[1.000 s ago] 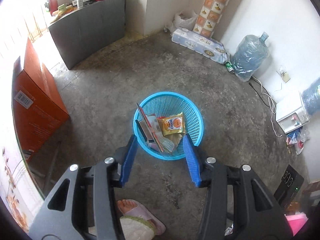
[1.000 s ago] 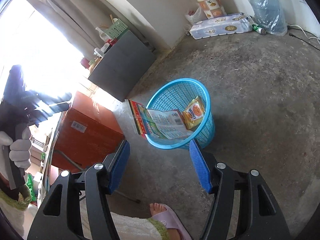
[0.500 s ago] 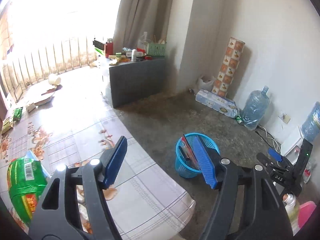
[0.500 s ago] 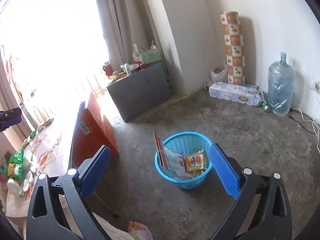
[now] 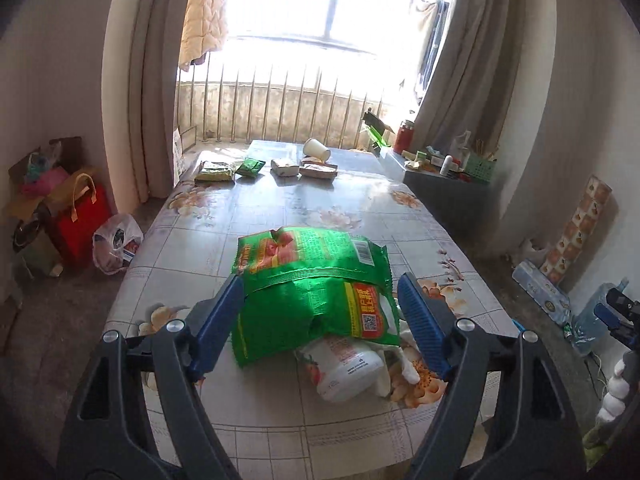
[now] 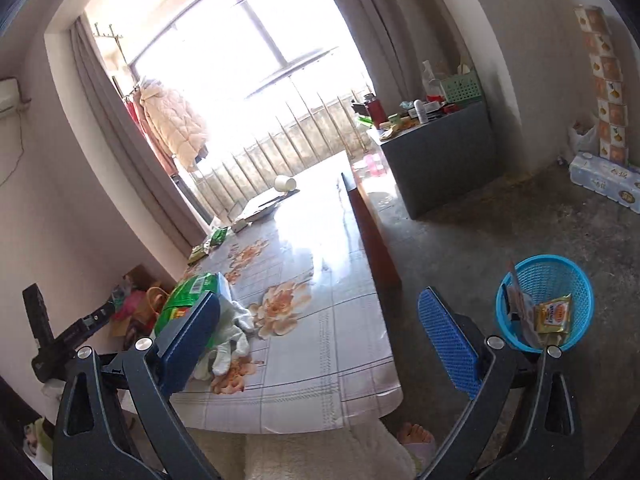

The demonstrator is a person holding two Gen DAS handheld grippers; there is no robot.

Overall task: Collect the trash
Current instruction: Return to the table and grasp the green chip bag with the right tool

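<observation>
A crumpled green snack bag (image 5: pixel 310 292) lies on the flowered table (image 5: pixel 280 208), on top of a white bottle (image 5: pixel 346 366) and white gloves (image 5: pixel 404 360). My left gripper (image 5: pixel 320 320) is open, its blue fingers on either side of the bag, just above the table. My right gripper (image 6: pixel 320 340) is open and empty over the table's near corner; the green bag (image 6: pixel 188 292) and gloves (image 6: pixel 232 336) lie by its left finger. A blue basket (image 6: pixel 548 300) holding packets stands on the floor to the right.
Several small packets (image 5: pixel 248 166), boxes (image 5: pixel 318 170) and a tipped paper cup (image 5: pixel 316 149) lie at the table's far end. A grey cabinet (image 6: pixel 436 152) stands by the window. Bags (image 5: pixel 76 216) sit on the floor at left. My foot (image 6: pixel 416 438) is by the table.
Both grippers swung up and left from the basket on the floor to the table. The left gripper now straddles the green bag; both stay open.
</observation>
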